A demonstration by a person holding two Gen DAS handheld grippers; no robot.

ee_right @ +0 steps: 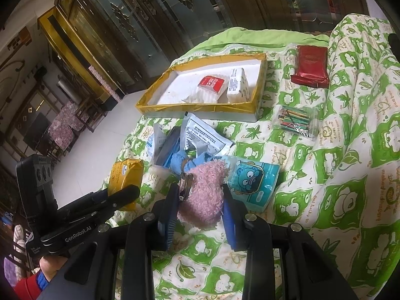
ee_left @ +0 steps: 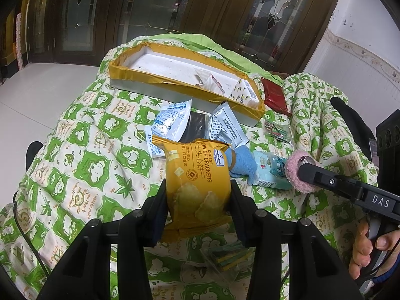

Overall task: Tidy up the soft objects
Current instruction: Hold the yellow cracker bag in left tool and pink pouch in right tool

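The left tool (ee_left: 198, 197) pinched a yellow cracker packet (ee_left: 197, 177), its lower end hidden behind the fingers. The right tool (ee_right: 200, 202) squeezed a fuzzy pink toy (ee_right: 207, 187) carrying a metal ring (ee_right: 186, 186).

The left gripper (ee_left: 198, 200), black with two fingers, angles downward, its pads pressed on a yellow plastic cracker packet (ee_left: 197, 177). The right gripper (ee_right: 200, 207), black with blue pads, tilts downward too, clamped on a pink fluffy fabric piece (ee_right: 207, 195). Bare fingers (ee_left: 365, 247) wrap its handle
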